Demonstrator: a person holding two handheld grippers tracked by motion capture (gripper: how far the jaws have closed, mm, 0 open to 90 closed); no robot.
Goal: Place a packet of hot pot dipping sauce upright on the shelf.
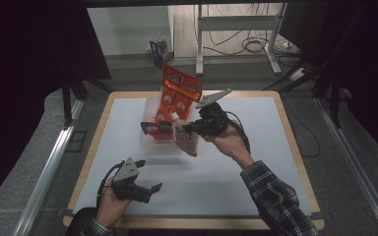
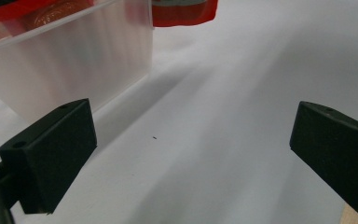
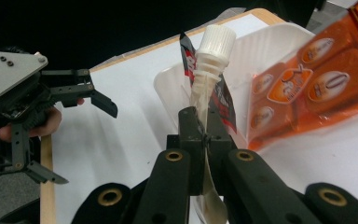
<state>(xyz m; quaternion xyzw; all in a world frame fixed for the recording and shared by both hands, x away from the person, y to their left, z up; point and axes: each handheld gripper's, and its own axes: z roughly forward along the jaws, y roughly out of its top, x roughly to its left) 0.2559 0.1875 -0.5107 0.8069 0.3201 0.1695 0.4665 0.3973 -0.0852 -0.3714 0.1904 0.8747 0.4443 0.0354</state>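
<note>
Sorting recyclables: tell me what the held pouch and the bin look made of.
Pouch: thin, flexible plastic film, glossy and creased, with a hard white ribbed screw cap. Bin: rigid translucent plastic, frosted finish; the orange packs show dimly through its wall.

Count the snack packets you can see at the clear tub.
3: orange bag leaning in the tub, dark packet at its front, spout pouch in the right claw. Others may be hidden.

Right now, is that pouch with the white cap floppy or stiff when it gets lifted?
Probably floppy: the pouch hangs down limp from the right gripper, which pinches it just under the cap. It looks light, since that thin pinch alone carries it. It may swing or slip, as its film looks smooth and shiny.
</note>
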